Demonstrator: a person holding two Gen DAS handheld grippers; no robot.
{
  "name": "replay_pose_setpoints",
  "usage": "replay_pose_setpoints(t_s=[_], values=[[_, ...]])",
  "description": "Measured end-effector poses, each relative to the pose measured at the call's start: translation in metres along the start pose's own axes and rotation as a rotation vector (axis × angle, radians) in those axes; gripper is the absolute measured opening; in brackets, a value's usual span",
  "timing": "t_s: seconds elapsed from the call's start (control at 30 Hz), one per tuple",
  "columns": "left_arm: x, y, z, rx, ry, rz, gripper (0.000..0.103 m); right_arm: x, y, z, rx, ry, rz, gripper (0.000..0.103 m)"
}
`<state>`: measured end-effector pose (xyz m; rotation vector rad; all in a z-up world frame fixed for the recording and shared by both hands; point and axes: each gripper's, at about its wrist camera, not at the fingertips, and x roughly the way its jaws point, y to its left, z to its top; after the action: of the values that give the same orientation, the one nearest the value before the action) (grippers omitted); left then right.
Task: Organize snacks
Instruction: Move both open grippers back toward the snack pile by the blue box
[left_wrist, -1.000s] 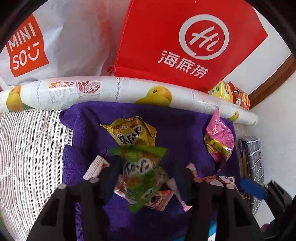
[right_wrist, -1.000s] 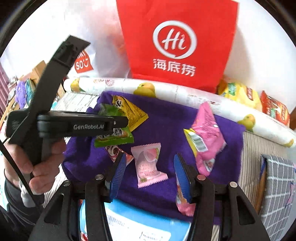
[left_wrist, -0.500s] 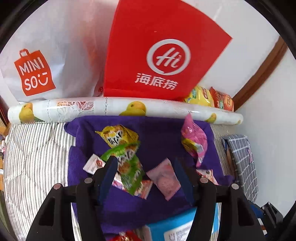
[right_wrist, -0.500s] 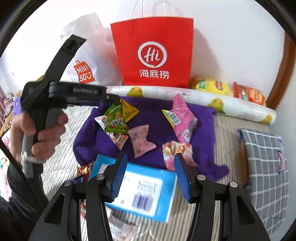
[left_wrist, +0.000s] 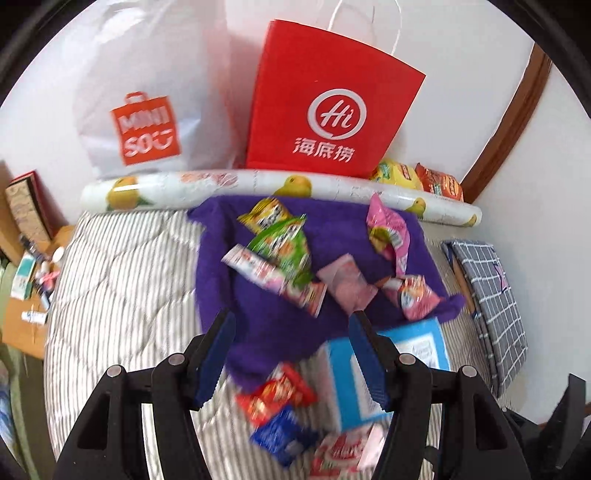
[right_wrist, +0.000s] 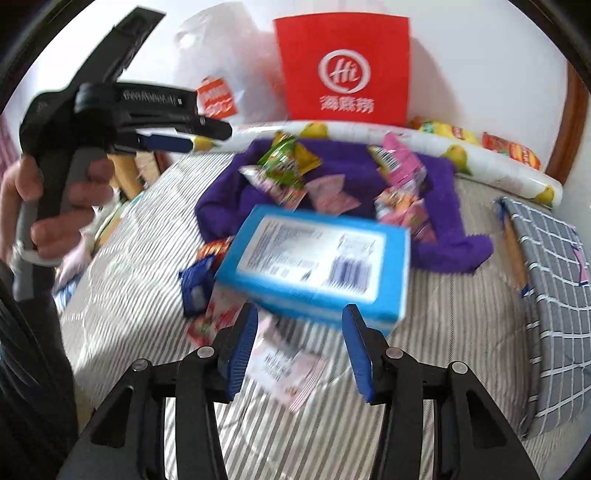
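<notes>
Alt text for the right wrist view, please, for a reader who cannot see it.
The right gripper, nothing between its closing blue pads, hangs over a blue cardboard box on a striped quilt. Beyond, snack packets lie on a purple towel below a red paper bag; a hand holds the left gripper at left.

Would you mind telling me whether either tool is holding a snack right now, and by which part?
Nothing is held. The left tool is open and empty; the right tool, jaws closing, is also empty.
</notes>
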<state>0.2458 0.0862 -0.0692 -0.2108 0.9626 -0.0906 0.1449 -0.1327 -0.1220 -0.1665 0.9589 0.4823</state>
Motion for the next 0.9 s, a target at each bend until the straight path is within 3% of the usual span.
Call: replay_pose_setpoints(t_s=[0.13, 0.2, 0.33, 0.4, 0.9], values=[[-0.01, 0.013, -0.023, -0.022, 0.019, 0.013, 0.062, 0.008, 0.011, -0.019, -0.069, 0.027, 0.01, 0.055], [-0.012, 0.021, -0.033, -0.037, 0.038, 0.006, 0.062, 0.01, 0.014, -0.024, -0.081, 0.028, 0.018, 0.064], [-0.017, 0.032, -0.046, -0.067, 0.05, 0.014, 0.062, 0.011, 0.017, -0.029, -0.086, 0.006, 0.03, 0.071], [-0.019, 0.037, -0.05, -0.079, 0.055, 0.009, 0.062, 0.013, 0.017, -0.03, -0.09, 0.004, 0.047, 0.079], [-0.026, 0.058, -0.073, -0.104, 0.071, 0.016, 0.062, 0.061, 0.037, -0.042, -0.333, 0.073, -0.081, 0.08]])
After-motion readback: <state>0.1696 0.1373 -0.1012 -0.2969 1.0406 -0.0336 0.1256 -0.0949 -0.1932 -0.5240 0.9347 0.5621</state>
